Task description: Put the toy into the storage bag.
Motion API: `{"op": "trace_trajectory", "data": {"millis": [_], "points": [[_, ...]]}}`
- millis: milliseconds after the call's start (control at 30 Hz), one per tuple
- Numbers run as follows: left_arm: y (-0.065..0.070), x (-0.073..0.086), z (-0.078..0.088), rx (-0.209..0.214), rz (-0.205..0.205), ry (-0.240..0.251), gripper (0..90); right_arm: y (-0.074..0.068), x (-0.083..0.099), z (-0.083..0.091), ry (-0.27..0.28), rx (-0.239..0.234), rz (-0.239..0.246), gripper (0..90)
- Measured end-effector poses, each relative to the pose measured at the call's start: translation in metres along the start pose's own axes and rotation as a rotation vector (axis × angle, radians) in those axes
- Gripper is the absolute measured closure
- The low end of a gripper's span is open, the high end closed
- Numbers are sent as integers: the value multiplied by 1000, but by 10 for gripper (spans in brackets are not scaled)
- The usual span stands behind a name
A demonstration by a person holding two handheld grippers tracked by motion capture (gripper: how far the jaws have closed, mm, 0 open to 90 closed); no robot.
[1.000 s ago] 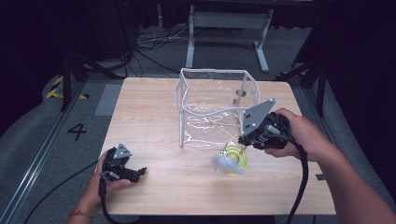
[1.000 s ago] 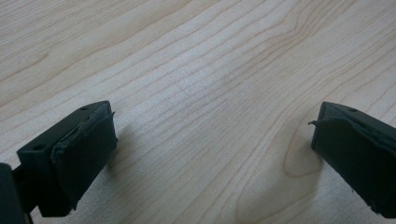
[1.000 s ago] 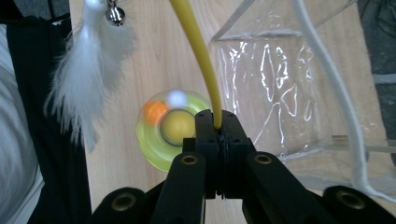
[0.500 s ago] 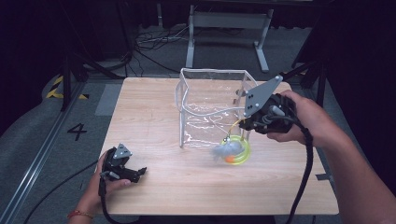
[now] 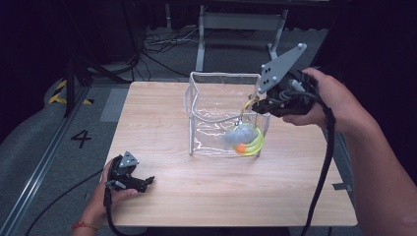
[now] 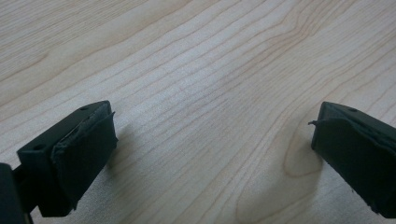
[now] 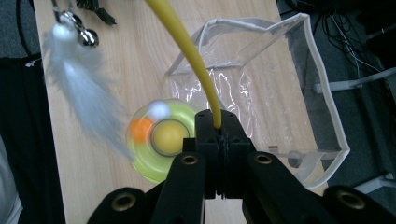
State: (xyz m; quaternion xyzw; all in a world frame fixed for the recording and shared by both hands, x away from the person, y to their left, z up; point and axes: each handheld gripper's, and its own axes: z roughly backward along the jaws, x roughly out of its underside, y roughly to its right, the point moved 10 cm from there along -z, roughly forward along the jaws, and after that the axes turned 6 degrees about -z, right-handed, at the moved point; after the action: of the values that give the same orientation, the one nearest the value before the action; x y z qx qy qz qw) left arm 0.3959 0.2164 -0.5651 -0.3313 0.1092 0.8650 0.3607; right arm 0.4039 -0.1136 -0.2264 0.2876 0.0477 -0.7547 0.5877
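The high view is looking forward and down over the whole table (image 5: 162, 123). The left gripper view is hovering close above bare wood. The right gripper view is looking down, seemingly from higher, sharing the clear bag (image 7: 299, 84) with the high view.

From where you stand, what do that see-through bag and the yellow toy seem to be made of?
The bag looks like soft clear vinyl, glossy, with a white sewn-looking trim: it creases and glints. The toy's round base seems translucent yellow-green plastic, smooth. Its yellow stem, pinched in the right gripper, bends like rubber or flexible plastic. The white tuft looks like feather.
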Motion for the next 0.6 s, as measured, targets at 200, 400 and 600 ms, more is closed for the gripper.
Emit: {"op": "trace_trajectory", "data": {"millis": [200,400,600], "points": [[1,1,0,4,11,-6,2,16,-13,5,1,24,-22,885],[1,1,0,4,13,-5,2,31,-20,7,17,36,-37,886],[1,0,0,5,7,-1,2,49,-26,6,33,54,-67,886]]}}
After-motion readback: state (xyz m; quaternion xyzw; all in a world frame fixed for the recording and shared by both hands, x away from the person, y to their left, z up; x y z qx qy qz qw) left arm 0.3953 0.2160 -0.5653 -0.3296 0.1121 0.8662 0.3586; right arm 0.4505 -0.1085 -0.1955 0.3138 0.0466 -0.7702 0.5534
